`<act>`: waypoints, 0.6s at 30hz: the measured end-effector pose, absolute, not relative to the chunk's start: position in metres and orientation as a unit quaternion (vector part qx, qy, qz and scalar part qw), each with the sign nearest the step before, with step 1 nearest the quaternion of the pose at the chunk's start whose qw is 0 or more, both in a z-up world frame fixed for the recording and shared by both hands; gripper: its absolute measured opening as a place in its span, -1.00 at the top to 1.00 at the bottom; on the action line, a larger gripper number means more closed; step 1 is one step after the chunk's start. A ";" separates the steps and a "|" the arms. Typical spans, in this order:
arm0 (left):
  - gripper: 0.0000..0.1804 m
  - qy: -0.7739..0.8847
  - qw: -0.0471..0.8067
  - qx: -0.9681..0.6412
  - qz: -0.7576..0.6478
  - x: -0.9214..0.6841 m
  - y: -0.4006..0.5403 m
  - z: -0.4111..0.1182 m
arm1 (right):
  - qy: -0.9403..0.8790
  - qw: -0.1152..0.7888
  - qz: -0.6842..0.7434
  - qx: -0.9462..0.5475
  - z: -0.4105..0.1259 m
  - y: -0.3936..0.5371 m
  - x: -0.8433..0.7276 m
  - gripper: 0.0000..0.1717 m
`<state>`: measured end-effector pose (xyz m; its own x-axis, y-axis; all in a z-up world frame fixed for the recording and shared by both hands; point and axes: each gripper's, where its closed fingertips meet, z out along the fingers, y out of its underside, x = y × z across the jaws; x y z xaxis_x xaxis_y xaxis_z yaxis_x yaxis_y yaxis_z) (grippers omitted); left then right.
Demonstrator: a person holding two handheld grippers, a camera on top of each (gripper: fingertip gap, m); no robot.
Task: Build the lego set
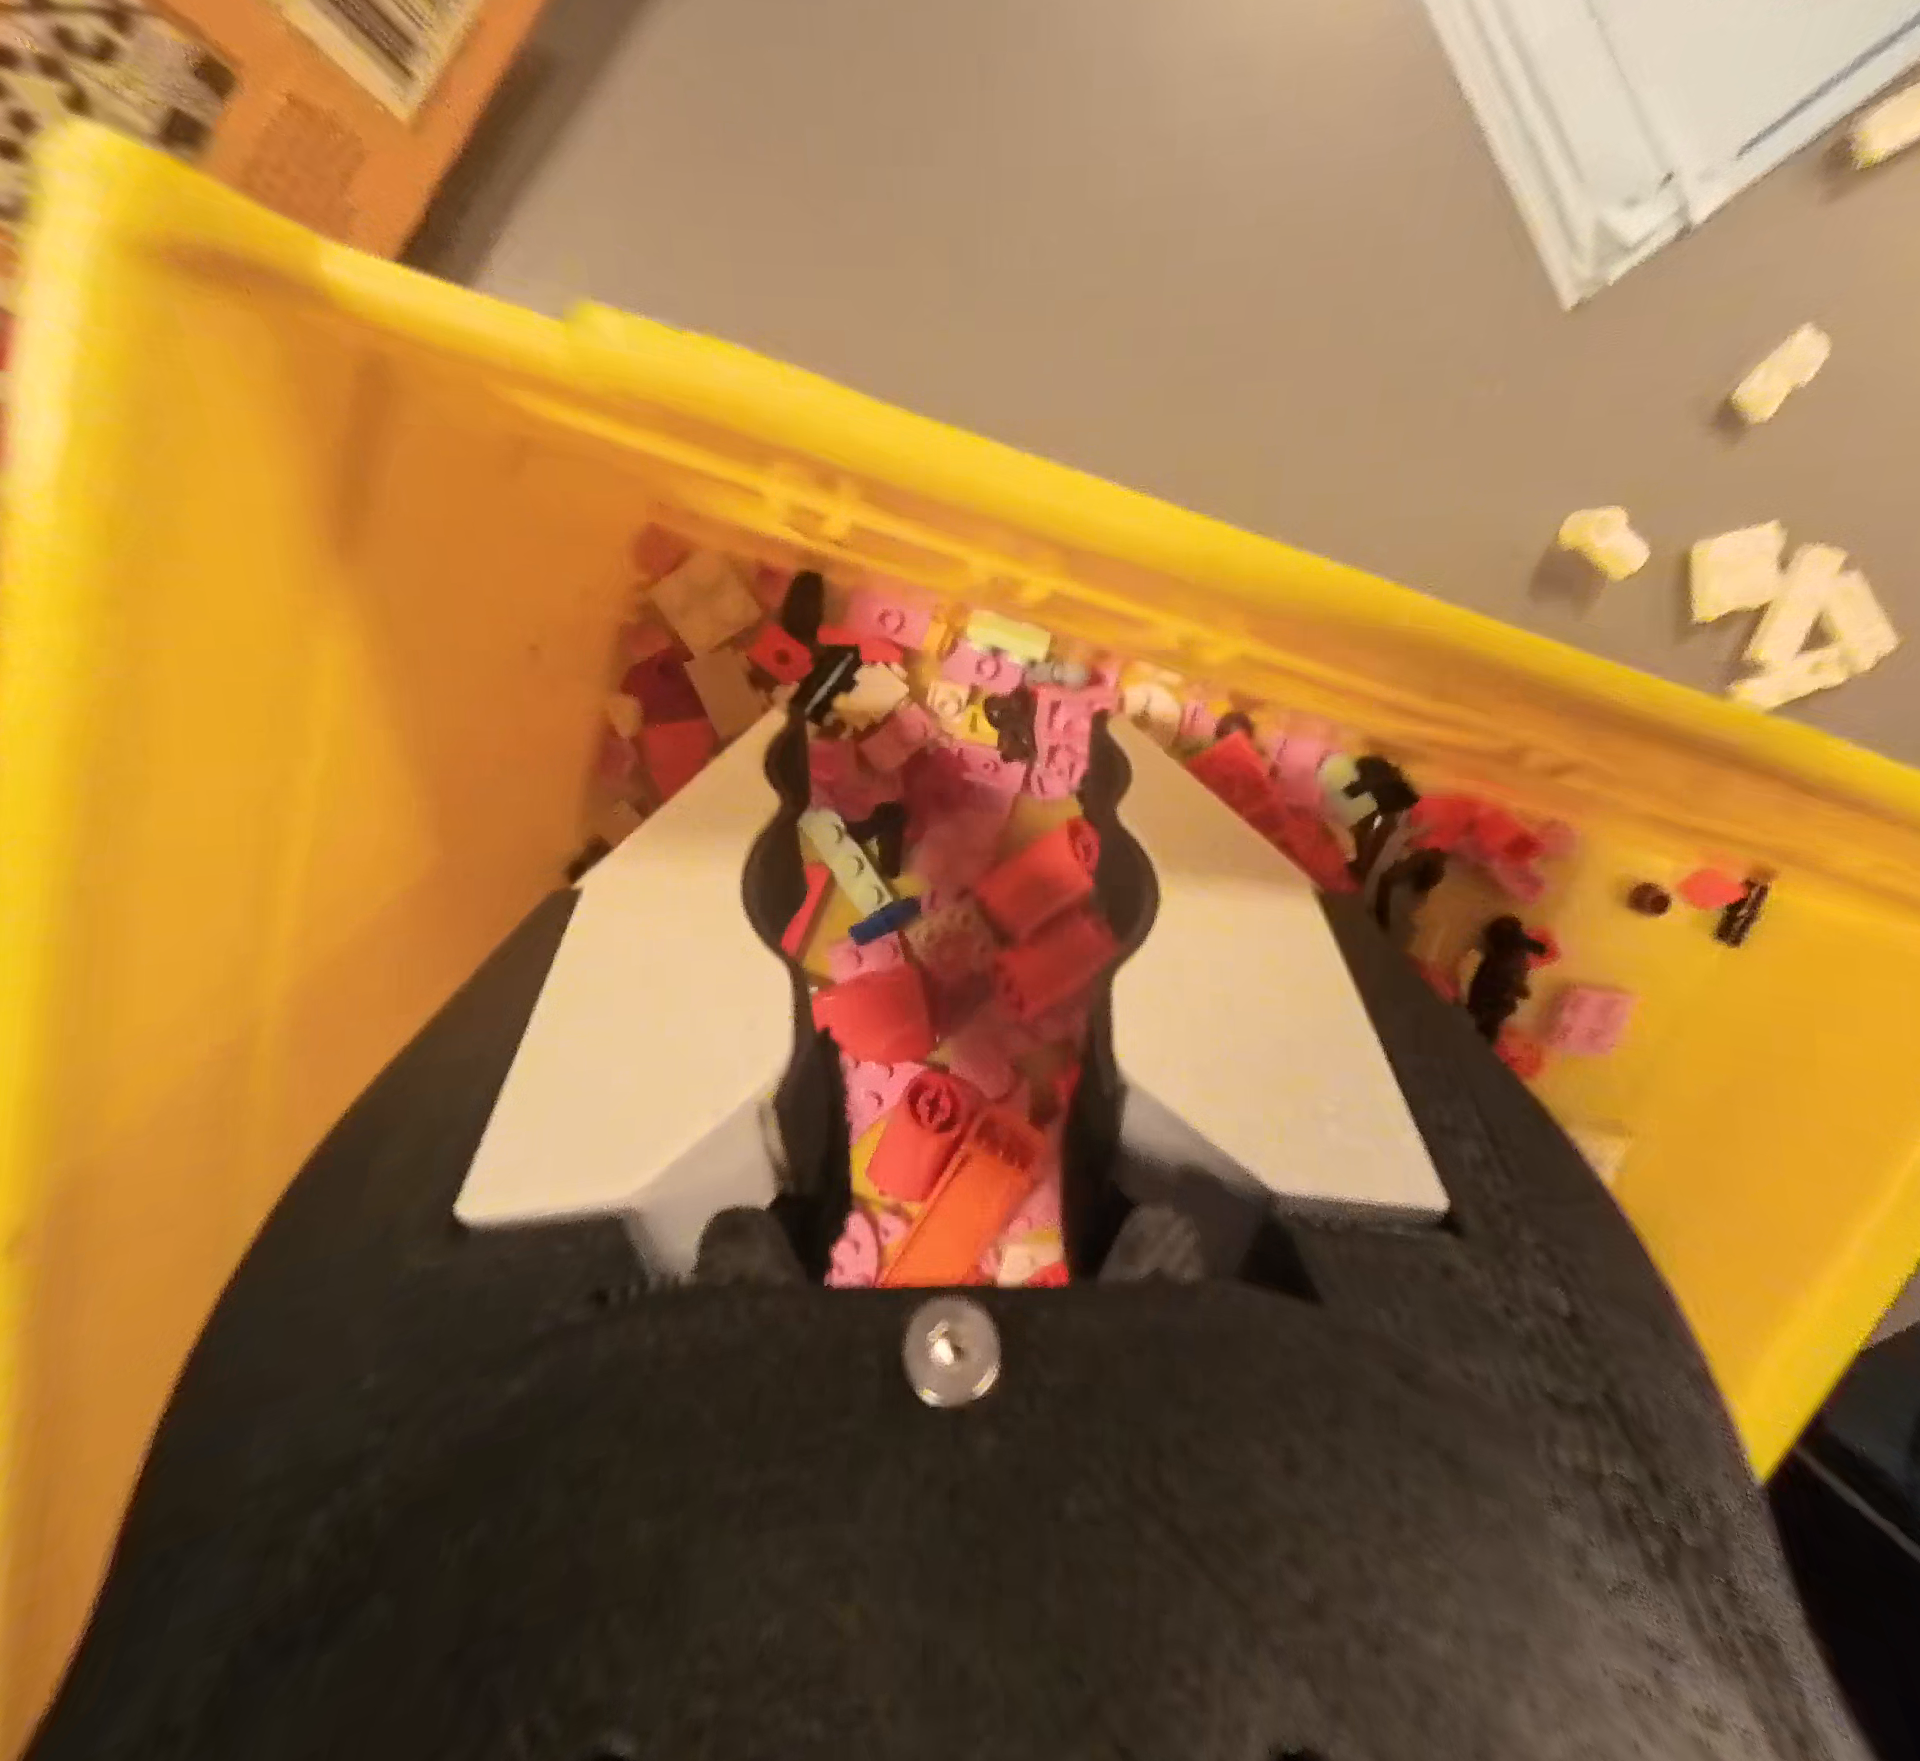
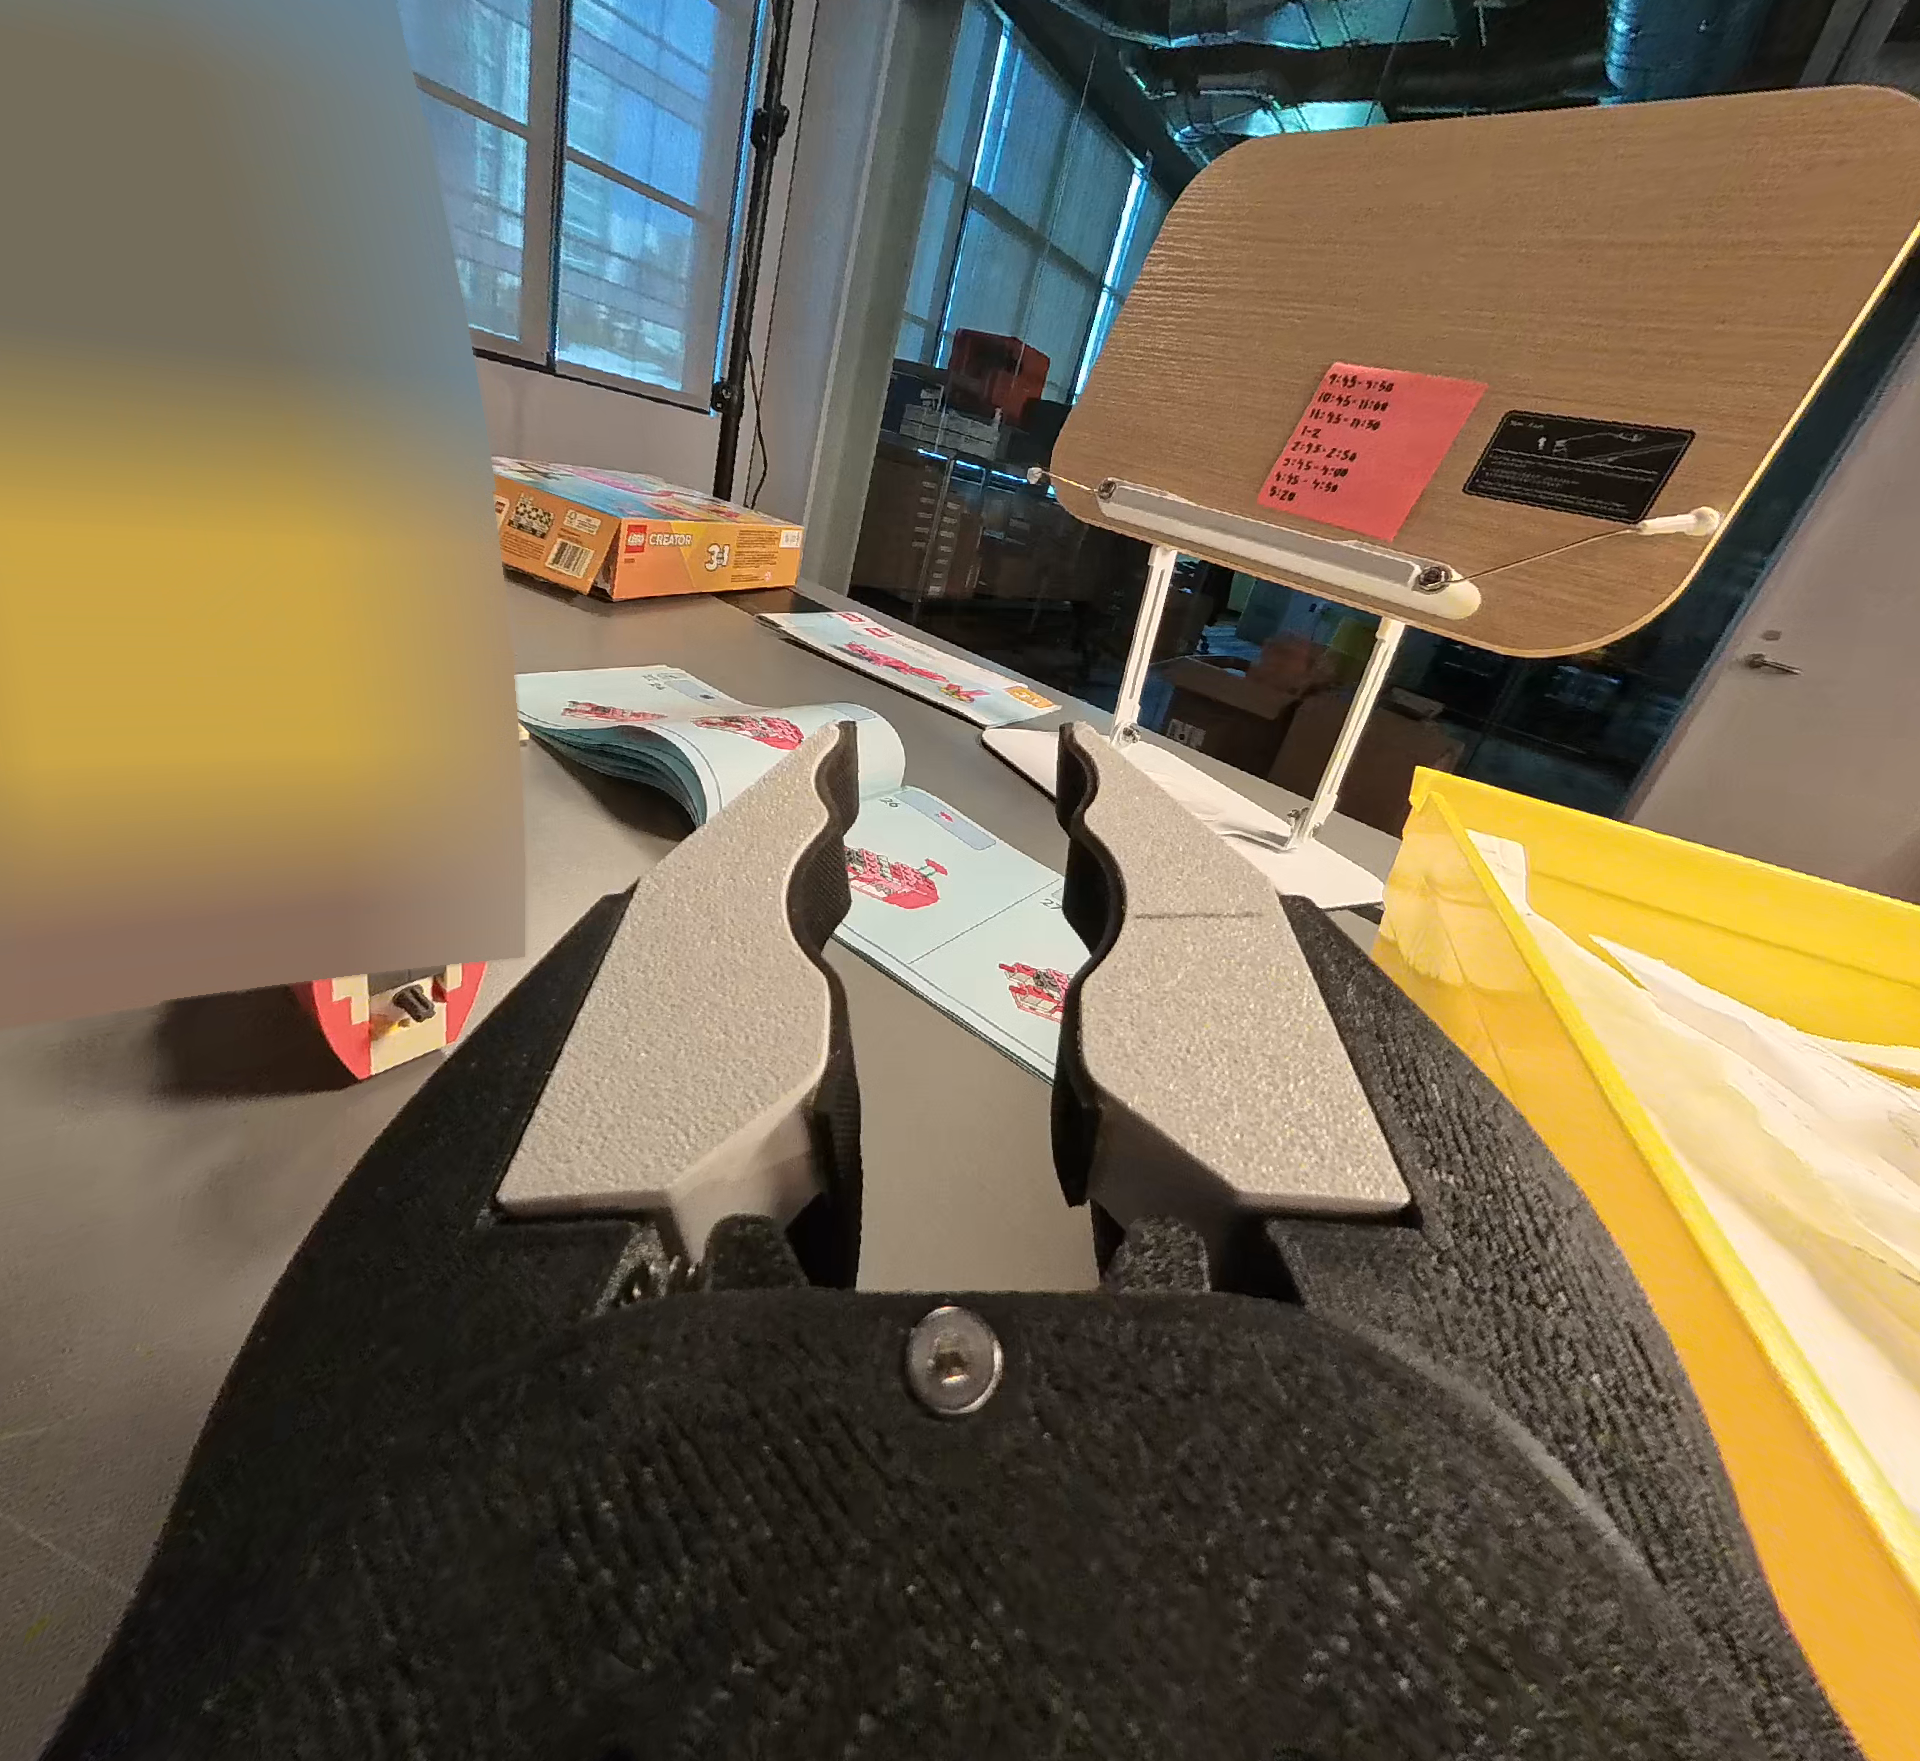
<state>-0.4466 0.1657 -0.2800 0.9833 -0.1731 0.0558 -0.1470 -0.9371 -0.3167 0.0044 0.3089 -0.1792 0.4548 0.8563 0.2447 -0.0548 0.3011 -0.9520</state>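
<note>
The left gripper (image 1: 940, 745) hangs inside a yellow bin (image 1: 312, 672), jaws parted and holding nothing, just above a heap of pink, red and black toy bricks (image 1: 935, 880). Closing cleanly on one brick likely needs the tips straddling a single piece. The right gripper (image 2: 956, 755), jaws parted and empty, hovers over the tabletop (image 2: 208, 1244) near an open instruction booklet (image 2: 935, 880).
</note>
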 end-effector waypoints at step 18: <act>0.51 0.056 0.065 -0.996 -0.011 -0.467 0.109 -0.273 | -0.409 0.695 0.329 -0.491 -0.179 0.308 0.004 0.57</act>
<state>-0.4669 0.1095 -0.2726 0.9934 -0.1139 0.0140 -0.1111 -0.9852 -0.1304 0.0037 0.3076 -0.1790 0.4496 0.8586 0.2463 -0.0554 0.3020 -0.9517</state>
